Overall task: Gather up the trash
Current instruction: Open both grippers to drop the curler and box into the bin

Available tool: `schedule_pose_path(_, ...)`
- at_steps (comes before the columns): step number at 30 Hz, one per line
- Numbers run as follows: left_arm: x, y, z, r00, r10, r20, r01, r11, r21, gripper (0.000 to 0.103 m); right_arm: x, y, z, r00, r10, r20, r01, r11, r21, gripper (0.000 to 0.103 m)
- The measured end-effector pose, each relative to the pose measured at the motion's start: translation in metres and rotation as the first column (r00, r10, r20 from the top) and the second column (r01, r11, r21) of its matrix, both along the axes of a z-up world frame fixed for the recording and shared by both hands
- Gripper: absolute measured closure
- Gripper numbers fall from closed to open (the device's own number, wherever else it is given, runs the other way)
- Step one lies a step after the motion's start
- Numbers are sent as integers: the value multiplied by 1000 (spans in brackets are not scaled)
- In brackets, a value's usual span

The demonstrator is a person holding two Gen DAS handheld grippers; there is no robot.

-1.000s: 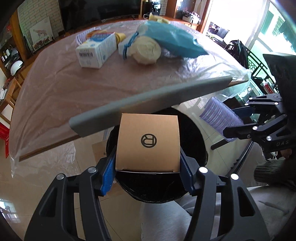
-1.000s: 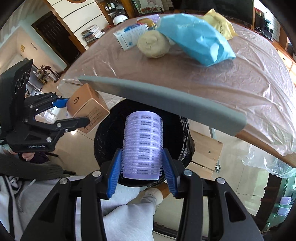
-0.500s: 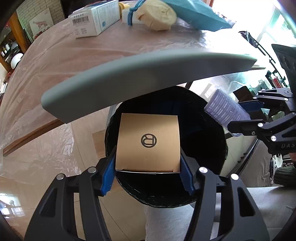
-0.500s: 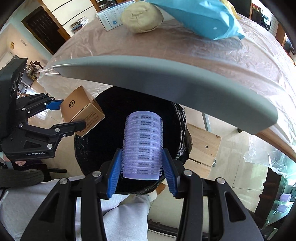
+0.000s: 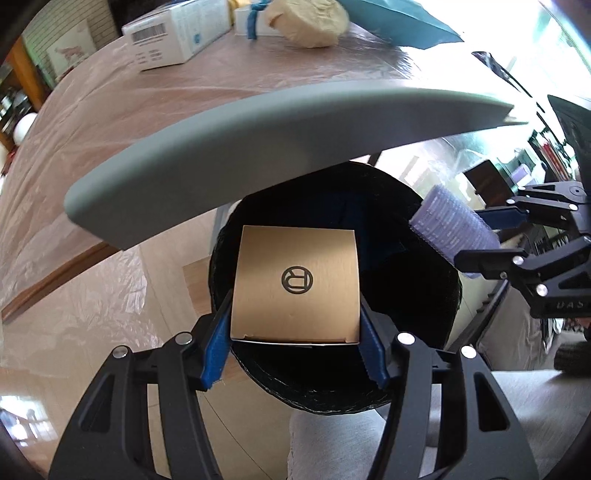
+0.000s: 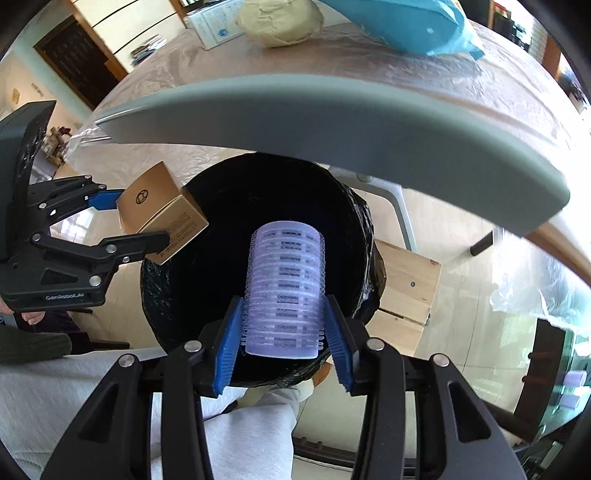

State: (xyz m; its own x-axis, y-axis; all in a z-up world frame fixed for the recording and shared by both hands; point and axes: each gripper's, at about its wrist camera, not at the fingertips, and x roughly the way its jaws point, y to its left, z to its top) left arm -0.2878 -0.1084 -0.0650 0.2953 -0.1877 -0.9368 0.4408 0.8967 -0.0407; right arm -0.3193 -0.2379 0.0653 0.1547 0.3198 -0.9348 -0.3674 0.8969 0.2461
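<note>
My left gripper is shut on a tan cardboard box with a round logo, held over the mouth of a black-lined trash bin. In the right wrist view the same box hangs at the bin's left rim. My right gripper is shut on a stack of purple plastic cups, lying along the fingers above the bin's dark inside. From the left wrist view the cups sit over the bin's right rim.
A grey foam edge strip of the plastic-covered table overhangs the bin. On the table lie a white carton, a beige lump and a blue bag. A wooden crate stands beside the bin. A person's grey trouser legs are below.
Both grippers have sunk towards the bin, each with its load; the table edge now sits higher in both views. The box and the cups have come over the bin's mouth.
</note>
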Motion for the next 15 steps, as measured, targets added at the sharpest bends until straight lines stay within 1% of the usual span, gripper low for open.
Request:
schedule_pose_path(2, 1, 0, 0, 999, -33, -3, 33, 999, 4, 43, -1, 1, 0, 1000, -24, -6, 24, 1000, 1, 60)
schedule_pose_path(6, 2, -1, 2, 995, -97, 17, 97, 995, 23, 43, -2, 3, 2, 999, -42, 2, 42, 999, -13, 60)
schedule_pose_path(11, 1, -2, 0, 991, -129, 35, 127, 991, 43, 43, 1, 2, -1, 998, -70, 5, 71, 997, -31, 60)
schedule_pose_path(15, 1, -4, -3, 989, -143, 34, 141, 989, 50, 43, 2, 2, 0, 996, -86, 5, 86, 996, -30, 60)
